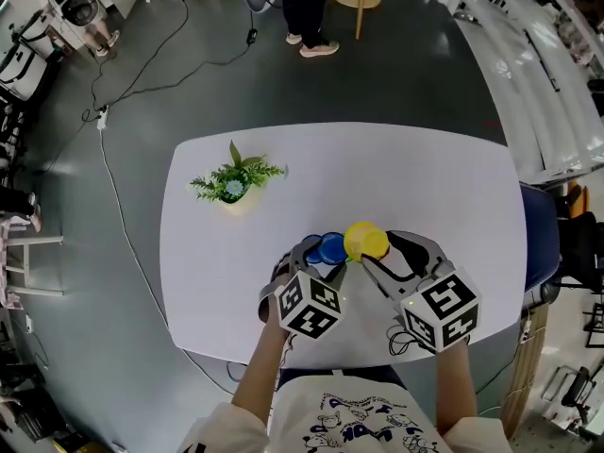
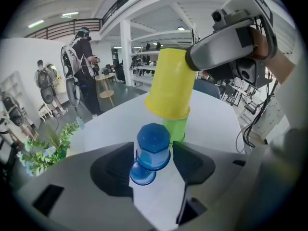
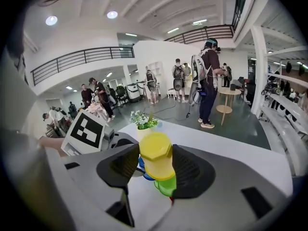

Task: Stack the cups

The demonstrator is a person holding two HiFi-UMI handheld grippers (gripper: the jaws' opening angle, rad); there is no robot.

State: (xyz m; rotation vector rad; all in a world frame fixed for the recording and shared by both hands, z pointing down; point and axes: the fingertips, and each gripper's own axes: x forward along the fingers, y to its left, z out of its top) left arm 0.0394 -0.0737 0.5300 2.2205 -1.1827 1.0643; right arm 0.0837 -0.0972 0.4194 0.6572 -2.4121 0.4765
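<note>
**Kid 1:** Jaws on the right gripper (image 3: 156, 166) pinch the yellow cup (image 3: 155, 150). Why so high?

**Kid 2:** It is right over the green cup (image 3: 168, 186) on the white surface (image 1: 425, 187). I think it goes on top.

**Kid 1:** And the left gripper (image 2: 153, 159)?

**Kid 2:** Its jaws are spread a bit. The blue cup (image 2: 153, 146) stands between them, not squeezed, just beside the green one. Maybe it waits there.

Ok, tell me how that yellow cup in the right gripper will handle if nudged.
The yellow cup looks like thin plastic, so probably light and slightly squeezable in the right gripper. It sits upside down, only partly over the green cup, so a nudge could likely tip it off. Its smooth wall may slip.
</note>
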